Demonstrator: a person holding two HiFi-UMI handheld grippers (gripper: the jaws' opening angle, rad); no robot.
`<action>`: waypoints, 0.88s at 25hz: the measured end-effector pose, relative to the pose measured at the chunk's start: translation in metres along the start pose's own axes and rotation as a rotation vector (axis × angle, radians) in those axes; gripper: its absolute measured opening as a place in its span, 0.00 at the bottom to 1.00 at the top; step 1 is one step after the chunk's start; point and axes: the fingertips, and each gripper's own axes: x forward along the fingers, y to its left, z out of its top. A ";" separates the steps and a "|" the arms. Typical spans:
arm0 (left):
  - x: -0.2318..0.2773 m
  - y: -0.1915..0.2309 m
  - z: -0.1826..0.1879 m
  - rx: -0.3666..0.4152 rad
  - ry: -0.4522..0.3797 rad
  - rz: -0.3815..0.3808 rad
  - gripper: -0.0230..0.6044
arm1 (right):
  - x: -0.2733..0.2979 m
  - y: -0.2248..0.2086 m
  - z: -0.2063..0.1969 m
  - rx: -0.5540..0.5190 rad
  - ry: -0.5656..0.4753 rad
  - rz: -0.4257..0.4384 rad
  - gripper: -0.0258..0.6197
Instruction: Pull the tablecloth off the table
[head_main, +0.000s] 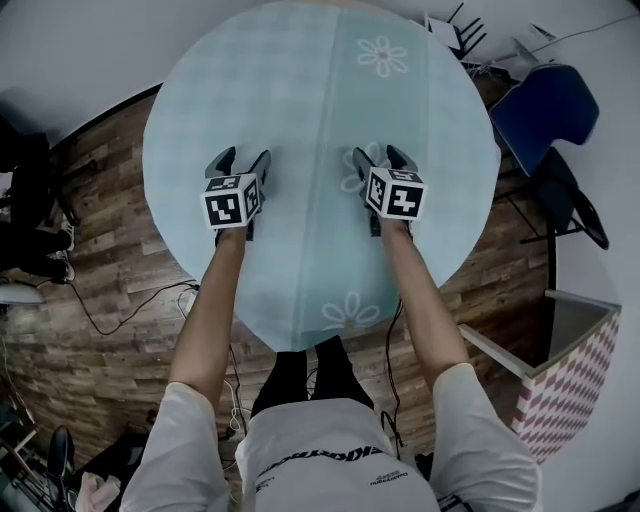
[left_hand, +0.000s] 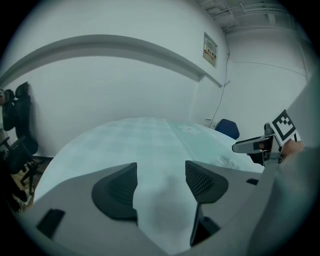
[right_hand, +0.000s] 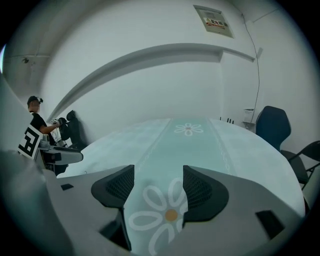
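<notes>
Pale-blue tablecloth (head_main: 290, 100), one; left gripper (head_main: 242, 160), right gripper (head_main: 380, 158): two, jaws apart.

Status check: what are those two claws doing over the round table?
Left gripper open, right gripper open, both empty. Pale blue daisy-print tablecloth lies flat, not gripped. Nothing in the way.

Room fittings around the edge of the head view

A wood-plank floor (head_main: 110, 230) shows all round. A blue chair (head_main: 545, 115) stands at two o'clock, with dark folding chairs (head_main: 462, 30) at one o'clock. Black office chairs (head_main: 30, 200) crowd nine o'clock, and a black cable (head_main: 105, 322) loops over the floor at eight o'clock. An open box with a pink zigzag side (head_main: 570, 390) sits at four o'clock. In the right gripper view a notice (right_hand: 214, 21) hangs high on the wall at one o'clock, and a person in a dark top (right_hand: 37, 122) stands at nine o'clock.
</notes>
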 end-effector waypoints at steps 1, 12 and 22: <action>0.007 0.005 -0.001 0.014 0.008 0.007 0.52 | 0.007 -0.004 0.000 -0.001 0.011 -0.008 0.50; 0.064 0.040 -0.014 0.106 0.091 0.038 0.52 | 0.059 -0.050 -0.007 -0.013 0.110 -0.107 0.51; 0.075 0.044 -0.041 0.109 0.209 0.047 0.50 | 0.069 -0.057 -0.039 -0.067 0.195 -0.124 0.51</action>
